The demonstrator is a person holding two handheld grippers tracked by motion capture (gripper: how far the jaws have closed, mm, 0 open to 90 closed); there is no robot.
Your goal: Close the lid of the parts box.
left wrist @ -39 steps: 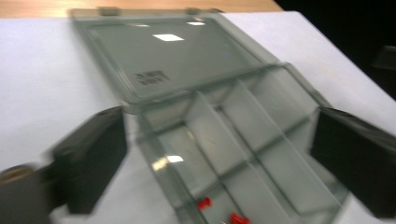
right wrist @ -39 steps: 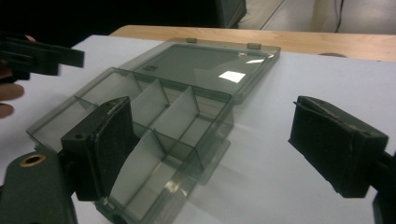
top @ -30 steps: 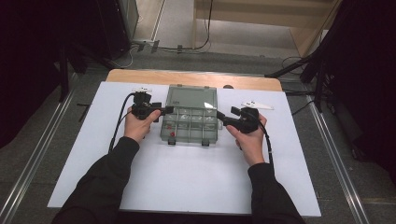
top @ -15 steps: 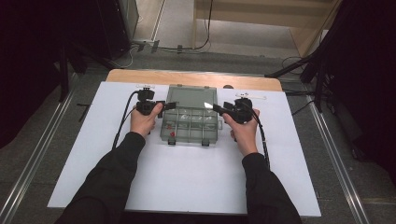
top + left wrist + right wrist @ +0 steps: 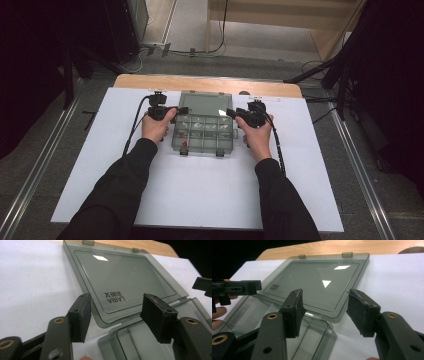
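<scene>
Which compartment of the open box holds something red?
The front-left compartment of the box, nearest the left gripper; the others show no red.

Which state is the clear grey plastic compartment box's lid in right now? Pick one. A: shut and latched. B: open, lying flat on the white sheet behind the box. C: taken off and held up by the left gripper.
B: the lid lies flat behind the clear grey plastic compartment box, and both the left gripper and the right gripper have open jaws holding nothing.

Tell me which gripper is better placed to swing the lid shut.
Neither clearly: the left gripper and right gripper flank the flat-lying smoky clear plastic lid, both open.
</scene>
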